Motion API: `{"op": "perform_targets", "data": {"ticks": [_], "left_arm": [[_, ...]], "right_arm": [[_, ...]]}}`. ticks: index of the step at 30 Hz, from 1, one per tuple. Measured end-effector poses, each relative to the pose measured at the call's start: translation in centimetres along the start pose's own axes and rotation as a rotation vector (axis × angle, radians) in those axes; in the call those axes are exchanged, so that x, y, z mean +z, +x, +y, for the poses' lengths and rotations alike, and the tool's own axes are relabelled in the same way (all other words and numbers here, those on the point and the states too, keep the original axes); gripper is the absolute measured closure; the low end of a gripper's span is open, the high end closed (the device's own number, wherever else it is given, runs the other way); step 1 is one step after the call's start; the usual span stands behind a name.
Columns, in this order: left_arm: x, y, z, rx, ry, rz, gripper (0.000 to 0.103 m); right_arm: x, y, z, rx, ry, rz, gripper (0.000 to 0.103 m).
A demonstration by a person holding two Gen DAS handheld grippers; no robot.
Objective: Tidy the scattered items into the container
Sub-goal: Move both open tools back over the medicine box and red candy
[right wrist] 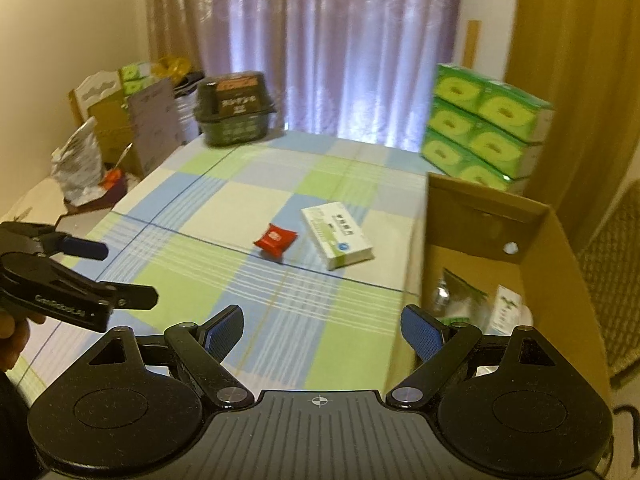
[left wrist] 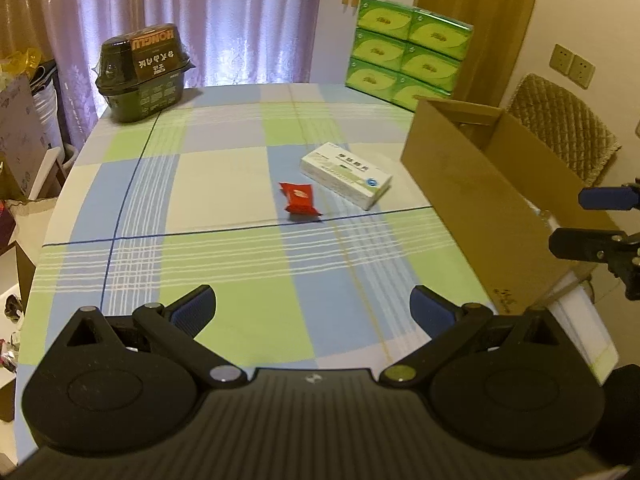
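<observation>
A small red packet (left wrist: 300, 198) (right wrist: 275, 239) lies on the checked tablecloth, with a white medicine box (left wrist: 346, 174) (right wrist: 336, 234) just to its right. An open cardboard box (left wrist: 488, 200) (right wrist: 532, 232) stands along the table's right side, and several packets show inside it in the right wrist view. My left gripper (left wrist: 314, 308) (right wrist: 128, 274) is open over the near part of the table, well short of both items and holding nothing. My right gripper (right wrist: 322, 330) (left wrist: 576, 220) is open too, by the cardboard box's near corner, with nothing between its fingers.
A dark green lidded tub (left wrist: 144, 72) (right wrist: 234, 108) sits at the table's far left corner. A stack of green tissue packs (left wrist: 408, 52) (right wrist: 484, 128) stands at the far right behind the cardboard box. A quilted chair (left wrist: 560, 128) is beyond the box. Clutter lies left of the table.
</observation>
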State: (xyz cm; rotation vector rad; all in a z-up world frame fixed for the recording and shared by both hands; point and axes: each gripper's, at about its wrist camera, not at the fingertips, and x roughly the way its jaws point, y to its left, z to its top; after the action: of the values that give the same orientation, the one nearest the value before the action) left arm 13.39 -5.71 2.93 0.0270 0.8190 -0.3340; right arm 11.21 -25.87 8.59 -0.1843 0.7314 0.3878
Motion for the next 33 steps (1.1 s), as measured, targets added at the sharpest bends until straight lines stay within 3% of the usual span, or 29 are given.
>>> {"op": "perform_targets", "data": {"ticks": [15, 22, 29, 33], "left_arm": [[2.2, 8.6, 2.6, -0.001, 0.053, -0.011, 0.002], [3.7, 12.1, 3.2, -0.027, 0.073, -0.02, 0.002], [5.2, 14.4, 3.5, -0.009, 0.149, -0.021, 0.002], [6.3, 15.4, 4.2, -0.036, 0.116, -0.033, 0.002]], "right_arm": [[3.3, 10.0, 0.6, 0.059, -0.227, 0.067, 0.012], [5.0, 14.4, -0.5, 0.048, -0.269, 0.124, 0.012], [6.8, 18.1, -0.7, 0.038, -0.306, 0.172, 0.012], [7.4, 20.2, -0.8, 0.039, -0.324, 0.208, 0.012]]}}
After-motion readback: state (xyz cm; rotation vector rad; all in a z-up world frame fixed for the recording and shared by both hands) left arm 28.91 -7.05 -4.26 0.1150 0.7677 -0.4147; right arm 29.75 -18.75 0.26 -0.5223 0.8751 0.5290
